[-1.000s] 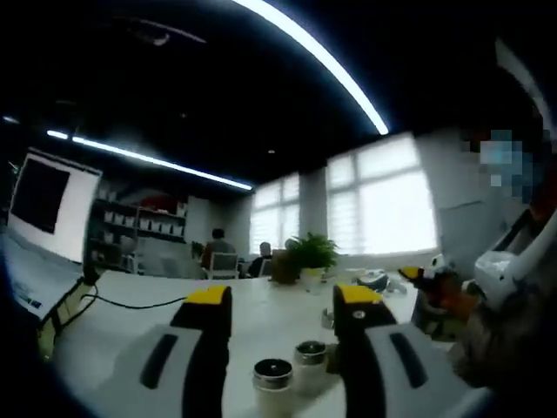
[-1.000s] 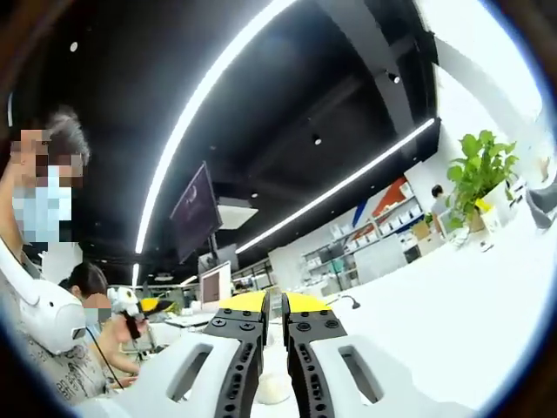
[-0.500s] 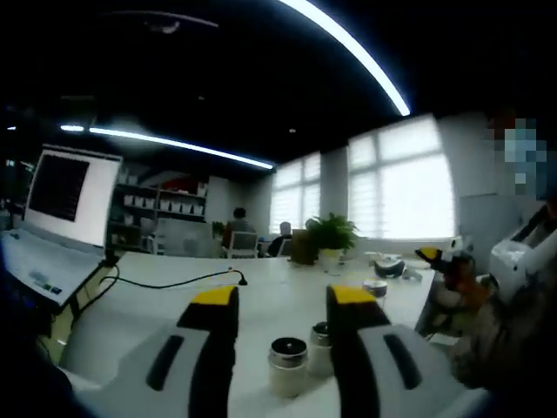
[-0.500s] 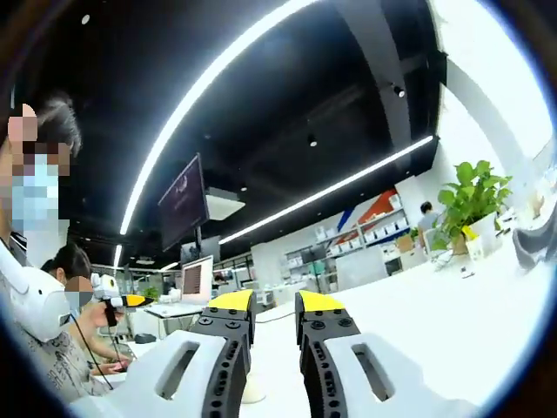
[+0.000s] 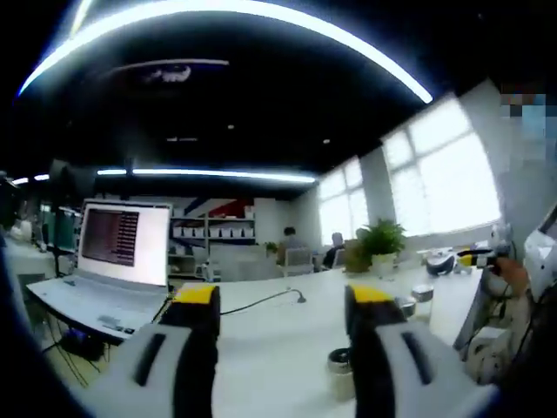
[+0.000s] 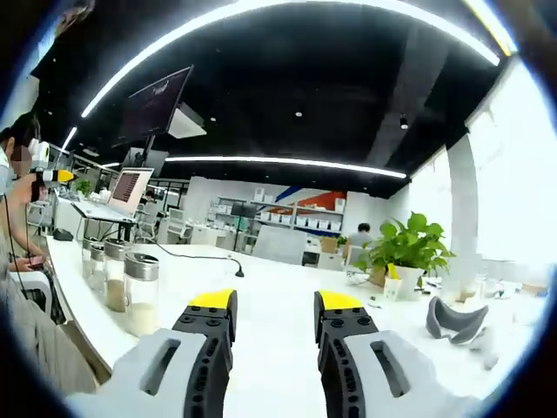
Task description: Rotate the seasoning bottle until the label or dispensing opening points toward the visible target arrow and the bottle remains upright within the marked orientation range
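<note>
Three seasoning bottles (image 6: pixel 141 292), I think, stand upright in a row near the white table's (image 6: pixel 270 300) edge, left of my right gripper (image 6: pixel 274 306). One laptop (image 5: pixel 113 261) sits open in this office. Both grippers' jaws gape, holding nothing; another bottle (image 5: pixel 340 373) stands against my left gripper's (image 5: pixel 283 300) right jaw.
</note>
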A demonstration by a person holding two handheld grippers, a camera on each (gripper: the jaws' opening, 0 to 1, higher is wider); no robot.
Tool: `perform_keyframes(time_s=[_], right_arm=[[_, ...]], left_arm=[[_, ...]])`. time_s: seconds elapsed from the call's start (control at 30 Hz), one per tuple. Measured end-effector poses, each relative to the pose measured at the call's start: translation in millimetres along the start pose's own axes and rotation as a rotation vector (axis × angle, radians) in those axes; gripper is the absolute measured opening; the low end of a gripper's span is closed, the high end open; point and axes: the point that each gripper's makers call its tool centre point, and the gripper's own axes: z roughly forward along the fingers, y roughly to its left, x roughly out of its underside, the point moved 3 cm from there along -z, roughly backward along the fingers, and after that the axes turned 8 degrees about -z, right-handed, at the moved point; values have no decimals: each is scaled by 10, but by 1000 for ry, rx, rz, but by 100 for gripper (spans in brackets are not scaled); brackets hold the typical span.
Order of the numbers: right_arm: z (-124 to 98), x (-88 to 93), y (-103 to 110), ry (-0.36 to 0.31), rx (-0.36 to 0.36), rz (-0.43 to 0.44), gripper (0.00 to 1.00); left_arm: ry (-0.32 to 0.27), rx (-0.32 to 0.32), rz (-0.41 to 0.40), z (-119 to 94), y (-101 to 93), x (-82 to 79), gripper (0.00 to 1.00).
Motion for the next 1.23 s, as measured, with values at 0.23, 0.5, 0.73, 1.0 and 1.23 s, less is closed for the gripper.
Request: perform_keyframes(time_s=[0.23, 0.5, 0.73, 1.0, 1.23], right_arm=[[-3, -93, -22, -83, -14, 136, 44], [-3, -69, -39, -104, -20, 249, 62], [25, -88, 72, -89, -52, 220, 58], [-7, -125, 99, -72, -59, 200, 51], [11, -179, 183, -74, -86, 188, 48]], left_arm=[[33, -65, 149, -16, 22, -26, 65], [19, -45, 192, -111, -12, -135, 62], [50, 20, 178, -46, -116, -5, 62], [138, 88, 78, 57, -137, 322, 56], [177, 112, 49, 62, -159, 424, 56]])
